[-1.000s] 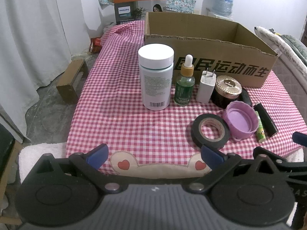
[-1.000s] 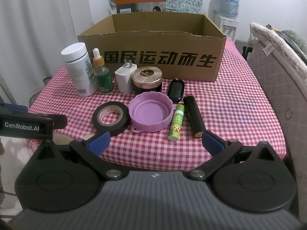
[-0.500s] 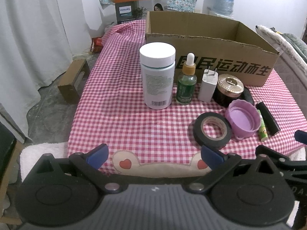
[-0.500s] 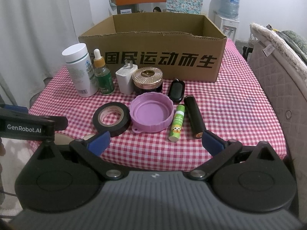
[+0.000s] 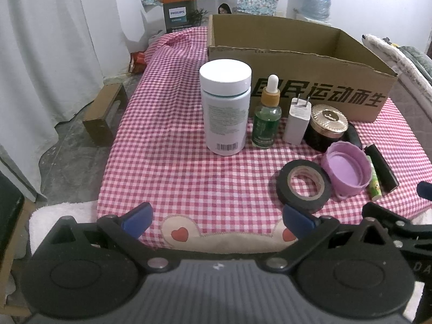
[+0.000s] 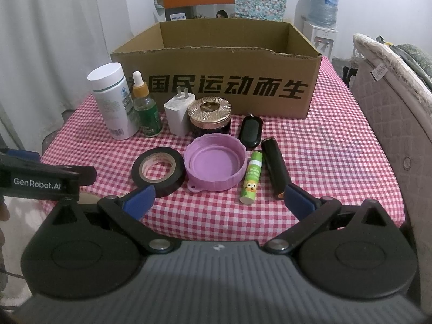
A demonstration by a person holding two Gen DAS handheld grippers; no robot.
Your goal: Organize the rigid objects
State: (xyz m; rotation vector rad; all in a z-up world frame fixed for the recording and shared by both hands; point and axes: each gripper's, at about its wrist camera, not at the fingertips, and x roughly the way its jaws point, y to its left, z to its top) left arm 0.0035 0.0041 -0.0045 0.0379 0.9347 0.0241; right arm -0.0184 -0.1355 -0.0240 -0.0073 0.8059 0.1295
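An open cardboard box (image 6: 216,81) (image 5: 297,62) stands at the back of the checked table. In front of it stand a white bottle (image 6: 113,102) (image 5: 225,110), a green dropper bottle (image 6: 145,108) (image 5: 267,116), a white charger plug (image 6: 179,112) (image 5: 297,124) and a gold-lidded jar (image 6: 210,116) (image 5: 326,127). Nearer lie a black tape roll (image 6: 158,171) (image 5: 303,186), a purple lid (image 6: 216,164) (image 5: 347,171), a green lip balm (image 6: 251,176), a black tube (image 6: 274,162) and a black oval case (image 6: 251,131). My left gripper (image 5: 217,218) and right gripper (image 6: 218,199) are open and empty at the table's near edge.
A padded headboard (image 6: 391,108) runs along the right of the table. A small wooden stool (image 5: 105,113) and white curtains stand on the floor to the left. A white towel (image 5: 62,213) lies below the table's near left corner. My left gripper's side (image 6: 40,179) shows left of the right one.
Both grippers have drifted slightly; the objects sit a little higher and further in the left view. Nothing has been taken hold of or moved on the table.
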